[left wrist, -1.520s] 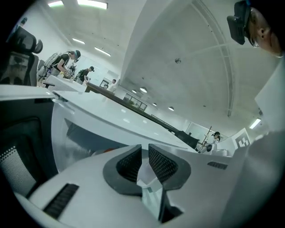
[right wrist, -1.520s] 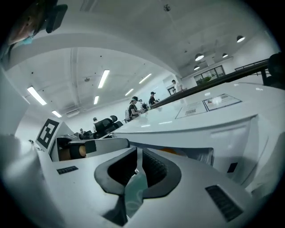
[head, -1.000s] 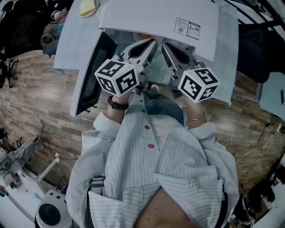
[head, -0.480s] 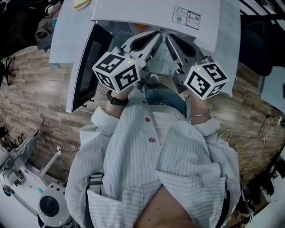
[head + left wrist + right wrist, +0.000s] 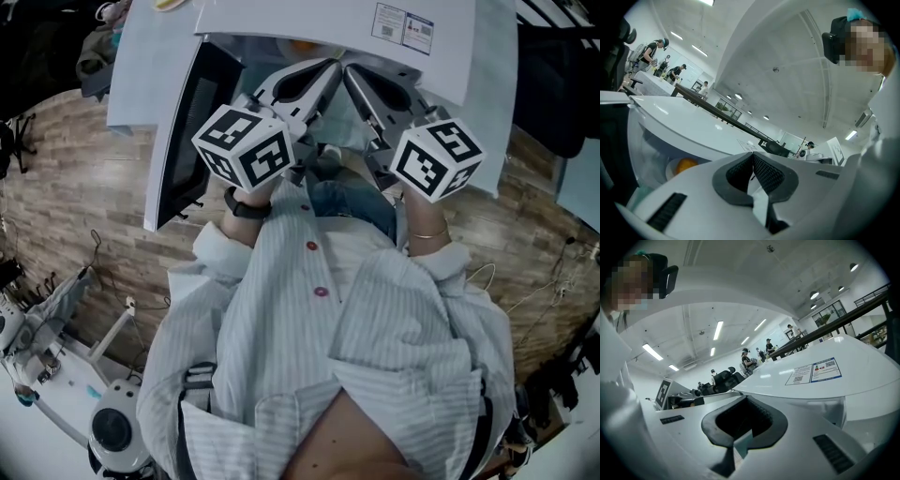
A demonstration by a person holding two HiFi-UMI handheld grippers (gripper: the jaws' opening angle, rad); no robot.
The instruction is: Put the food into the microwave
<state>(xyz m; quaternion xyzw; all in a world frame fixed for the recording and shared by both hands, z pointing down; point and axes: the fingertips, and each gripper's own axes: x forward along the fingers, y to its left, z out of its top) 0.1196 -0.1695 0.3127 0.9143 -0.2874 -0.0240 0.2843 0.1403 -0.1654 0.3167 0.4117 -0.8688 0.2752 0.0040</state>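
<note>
The left gripper has its ribbed pads pressed together with nothing between them, and the right gripper is closed the same way, also empty. Both point side by side at the open front of the microwave, whose door stands swung out to the left. The food (an orange lump on a pale plate) sits inside the cavity, left of the left gripper's jaws

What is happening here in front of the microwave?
A person stands facing a white microwave whose door hangs open on the left in the head view. They hold the left tool and the right tool toward the opening, both shut and empty. A plate with orange food sits inside, so loading seems done; the door is not yet closed.
</note>
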